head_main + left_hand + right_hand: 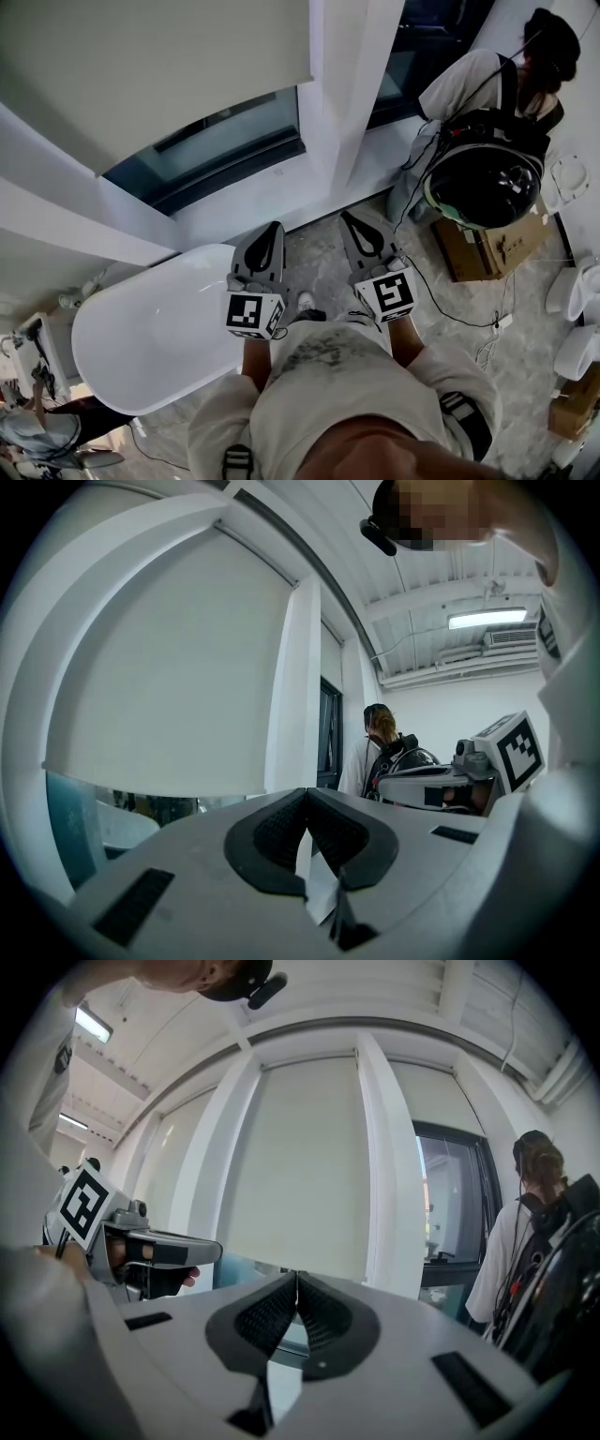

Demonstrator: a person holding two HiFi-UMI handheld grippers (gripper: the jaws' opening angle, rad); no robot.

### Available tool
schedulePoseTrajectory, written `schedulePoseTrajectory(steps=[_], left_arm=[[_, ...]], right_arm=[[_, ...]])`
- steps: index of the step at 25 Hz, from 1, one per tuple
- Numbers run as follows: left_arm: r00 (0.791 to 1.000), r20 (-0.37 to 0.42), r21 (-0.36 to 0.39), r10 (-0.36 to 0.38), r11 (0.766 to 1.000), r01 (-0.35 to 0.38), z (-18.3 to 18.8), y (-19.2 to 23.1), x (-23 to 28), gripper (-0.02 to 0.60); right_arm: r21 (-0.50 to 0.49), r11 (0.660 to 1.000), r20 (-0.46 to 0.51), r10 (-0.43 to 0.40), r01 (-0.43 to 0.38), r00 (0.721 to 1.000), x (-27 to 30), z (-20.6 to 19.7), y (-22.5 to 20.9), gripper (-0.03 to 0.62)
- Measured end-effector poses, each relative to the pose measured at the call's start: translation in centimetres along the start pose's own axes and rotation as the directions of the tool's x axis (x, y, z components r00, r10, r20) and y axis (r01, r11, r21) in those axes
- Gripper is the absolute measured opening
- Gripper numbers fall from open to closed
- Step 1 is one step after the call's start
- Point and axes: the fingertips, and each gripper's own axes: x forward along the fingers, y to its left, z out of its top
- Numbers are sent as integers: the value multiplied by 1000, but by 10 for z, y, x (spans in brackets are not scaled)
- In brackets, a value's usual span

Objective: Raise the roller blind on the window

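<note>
Facing roller blind: hand-held grippers closed

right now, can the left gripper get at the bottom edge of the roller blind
Probably yes. Nothing stands between the left gripper and the roller blind, whose bottom edge hangs free ahead of it. The bathtub below may hinder stepping closer, and the jaws are shut, so they must open first.

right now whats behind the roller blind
The roller blind hangs partly down. Below its bottom edge shows a strip of dark window glass. The rest of the pane is covered by the fabric, so nothing behind it can be seen.
</note>
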Motion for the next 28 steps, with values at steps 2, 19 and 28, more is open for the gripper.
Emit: schedulePoseTrajectory(steps=[2, 19, 28], left_arm=[[1000, 1, -2, -11, 1000, 11, -1, 9, 7, 9], [997, -4, -21, -71, 997, 71, -1, 63, 64, 9], [999, -16, -32, -46, 998, 45, -11, 87, 112, 9]], right_arm=[[-7, 1000, 0, -8, 8, 1000, 11, 1, -1, 61], [-5, 996, -32, -86, 86, 996, 77, 2, -26, 61], [-12, 998, -19, -57, 57, 998, 124, -2, -58, 63]])
